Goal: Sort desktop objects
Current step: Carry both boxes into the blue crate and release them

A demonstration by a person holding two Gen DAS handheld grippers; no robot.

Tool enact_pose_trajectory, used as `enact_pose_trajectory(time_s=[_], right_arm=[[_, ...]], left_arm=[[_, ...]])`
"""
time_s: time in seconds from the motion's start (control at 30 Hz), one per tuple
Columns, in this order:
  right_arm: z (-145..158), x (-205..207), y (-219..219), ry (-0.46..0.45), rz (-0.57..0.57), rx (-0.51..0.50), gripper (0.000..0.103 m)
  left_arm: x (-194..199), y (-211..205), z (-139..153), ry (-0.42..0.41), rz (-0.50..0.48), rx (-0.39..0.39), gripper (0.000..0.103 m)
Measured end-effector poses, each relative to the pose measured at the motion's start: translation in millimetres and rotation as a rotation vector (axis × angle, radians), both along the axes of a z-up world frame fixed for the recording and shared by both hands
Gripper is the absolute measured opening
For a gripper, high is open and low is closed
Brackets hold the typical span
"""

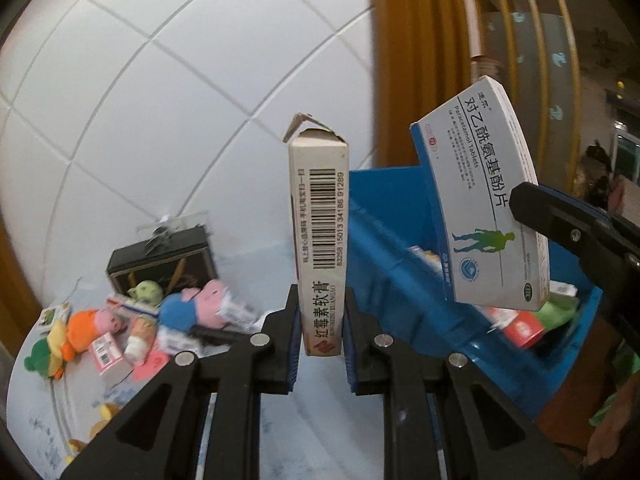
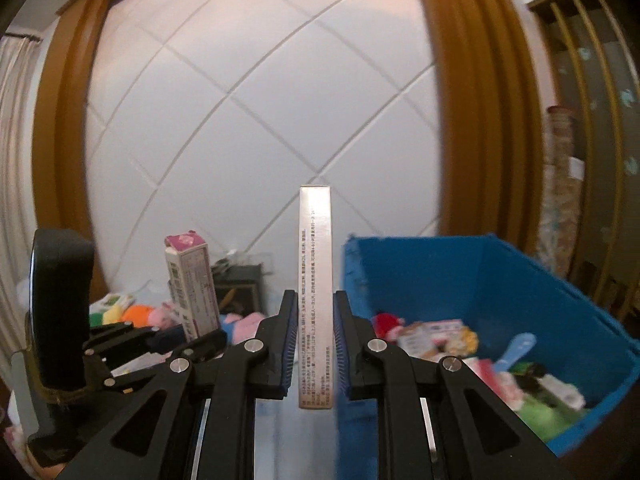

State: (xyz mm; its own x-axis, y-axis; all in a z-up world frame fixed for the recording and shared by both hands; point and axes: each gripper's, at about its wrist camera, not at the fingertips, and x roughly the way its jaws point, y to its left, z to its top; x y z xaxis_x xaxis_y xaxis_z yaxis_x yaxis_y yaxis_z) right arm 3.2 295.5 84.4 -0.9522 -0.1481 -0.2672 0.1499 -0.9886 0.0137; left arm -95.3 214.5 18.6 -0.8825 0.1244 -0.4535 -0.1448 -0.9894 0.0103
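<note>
The left gripper point(image 1: 320, 336) is clamped on the lower end of an ointment box point(image 1: 320, 240), whose long axis stands upright, torn flap uppermost, barcode side toward the camera. The right gripper point(image 2: 316, 344) pinches a paracetamol box point(image 2: 315, 296) edge-on, also upright, rising straight out between the pads. Right of both grippers, close by, sits the blue bin point(image 2: 520, 280), holding a mix of cartons and soft toys. Left and farther off, plush toys point(image 1: 188, 308) and small cartons point(image 1: 106, 350) lie jumbled on the table point(image 1: 248, 264) before a dark box point(image 1: 160, 260). Nothing stands between either held box and the bin.
</note>
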Motion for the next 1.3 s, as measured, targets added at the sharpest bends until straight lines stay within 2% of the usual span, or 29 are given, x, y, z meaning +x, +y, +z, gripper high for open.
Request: enact_pose_trajectory(time_s=[0.27, 0.43, 0.63, 0.73, 0.97, 1.3], right_arm=[[12, 15, 67, 0.034, -0.117, -0.015, 0.017], [3, 9, 113, 0.011, -0.177, -0.021, 0.017], [-16, -11, 165, -0.038, -0.216, -0.022, 0.018], [-28, -20, 188, -0.076, -0.227, -0.034, 0.018], [-58, -42, 215, -0.195, -0.237, 0.006, 0.018], [-83, -55, 238, -0.288, -0.271, 0.012, 0.018]], left_arm=[[-11, 77, 12, 0.010, -0.096, -0.001, 0.017], [-24, 124, 8, -0.023, -0.133, -0.005, 0.017], [-36, 178, -2, -0.075, -0.147, -0.055, 0.017], [-41, 193, -8, -0.102, -0.159, -0.064, 0.017], [-50, 227, -23, -0.154, -0.168, -0.091, 0.017], [-59, 239, -28, -0.189, -0.144, -0.117, 0.017]])
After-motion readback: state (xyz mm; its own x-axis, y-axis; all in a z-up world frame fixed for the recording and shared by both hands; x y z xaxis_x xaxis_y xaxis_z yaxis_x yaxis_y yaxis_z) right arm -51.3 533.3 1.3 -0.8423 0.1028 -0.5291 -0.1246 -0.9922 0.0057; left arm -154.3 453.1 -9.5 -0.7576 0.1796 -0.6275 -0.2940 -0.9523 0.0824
